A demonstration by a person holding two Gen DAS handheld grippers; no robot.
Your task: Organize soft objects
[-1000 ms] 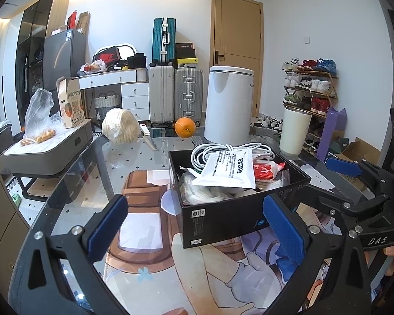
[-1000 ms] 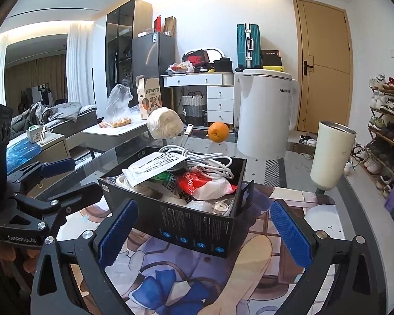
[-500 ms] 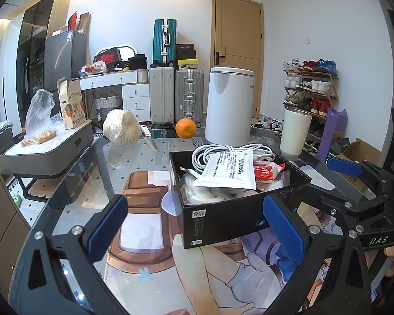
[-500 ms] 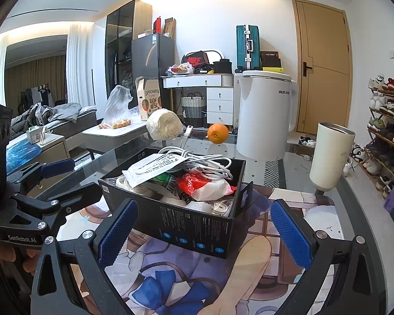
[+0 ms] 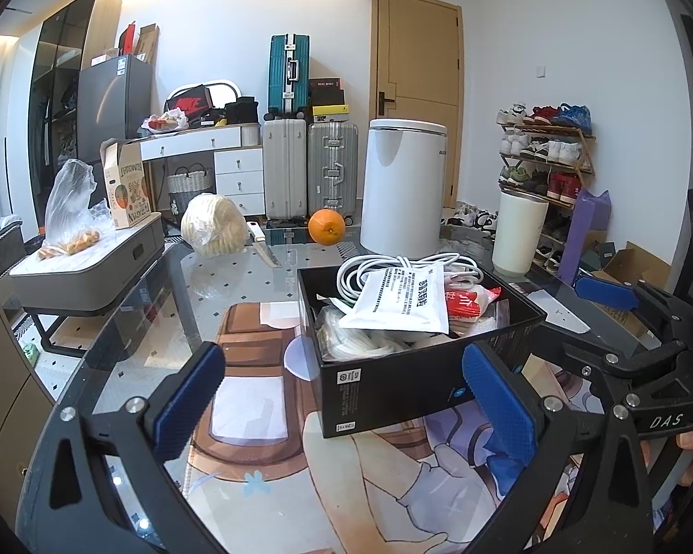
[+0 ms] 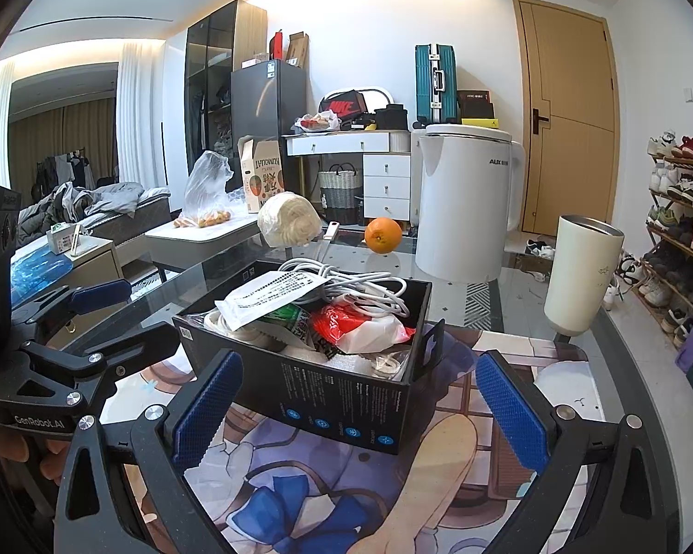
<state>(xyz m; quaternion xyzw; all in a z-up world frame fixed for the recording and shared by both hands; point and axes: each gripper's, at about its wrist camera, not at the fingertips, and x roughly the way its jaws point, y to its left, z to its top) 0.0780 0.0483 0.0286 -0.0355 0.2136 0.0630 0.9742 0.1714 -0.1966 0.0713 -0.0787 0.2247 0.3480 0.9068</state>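
The glass desk [image 5: 129,323] carried a printed mat and, on it, the black box [image 5: 392,383], which stood just ahead of both my grippers. The box was heaped: a coiled white cable [image 5: 402,265], a flat white pouch [image 5: 399,304], a red-and-white bag [image 6: 360,328] and pale bundles. That fits either a box already filled or one waiting to be sorted out. My left gripper [image 5: 346,397] and right gripper [image 6: 360,401] had their jaws spread wide, holding nothing.
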